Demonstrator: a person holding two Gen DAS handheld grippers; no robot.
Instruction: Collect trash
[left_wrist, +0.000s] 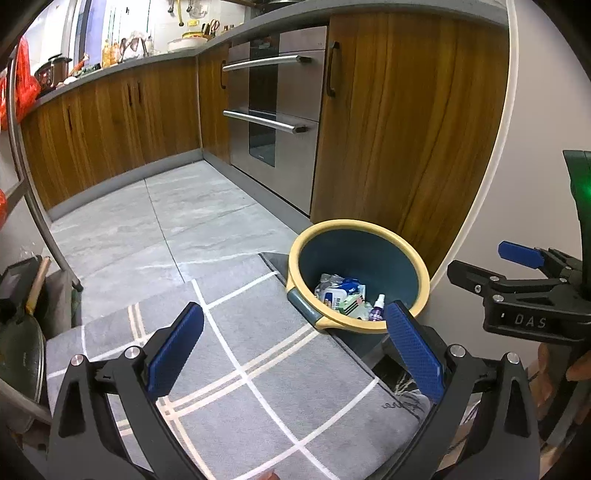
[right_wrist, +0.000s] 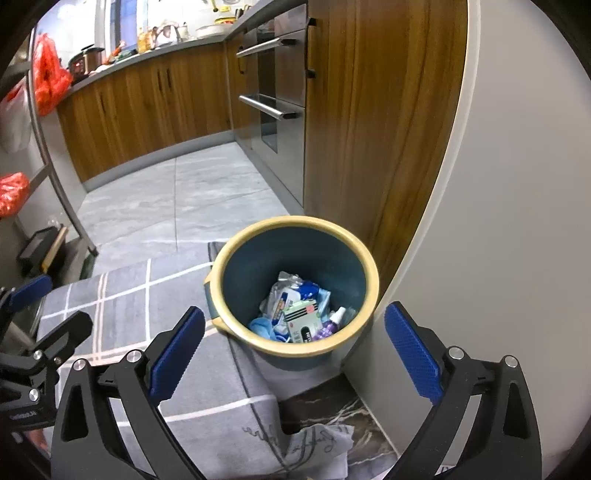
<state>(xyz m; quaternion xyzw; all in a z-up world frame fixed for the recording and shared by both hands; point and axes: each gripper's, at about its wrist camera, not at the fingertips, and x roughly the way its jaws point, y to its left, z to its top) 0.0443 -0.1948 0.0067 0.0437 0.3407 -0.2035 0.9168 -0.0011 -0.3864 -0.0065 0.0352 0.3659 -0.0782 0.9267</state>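
Observation:
A blue trash bin with a yellow rim (left_wrist: 402, 240) (right_wrist: 236, 243) stands on the floor beside the wooden cabinet. Inside lie wrappers (left_wrist: 341, 290) (right_wrist: 291, 295), a green-white box (right_wrist: 304, 317) and a small purple spray bottle (left_wrist: 377, 308) (right_wrist: 328, 325). My left gripper (left_wrist: 295, 343) is open and empty above the grey mat, left of the bin. My right gripper (right_wrist: 295, 343) is open and empty, just in front of and above the bin; it also shows in the left wrist view (left_wrist: 491, 269). The left gripper shows at the right wrist view's left edge (right_wrist: 48, 306).
A grey checked mat (left_wrist: 240, 369) (right_wrist: 122, 291) covers the floor by the bin. Wooden cabinets (left_wrist: 406, 122) and a steel oven (left_wrist: 277, 110) stand behind. A white wall (right_wrist: 517, 221) is right of the bin. A metal rack (left_wrist: 26, 177) with red bags stands at the left.

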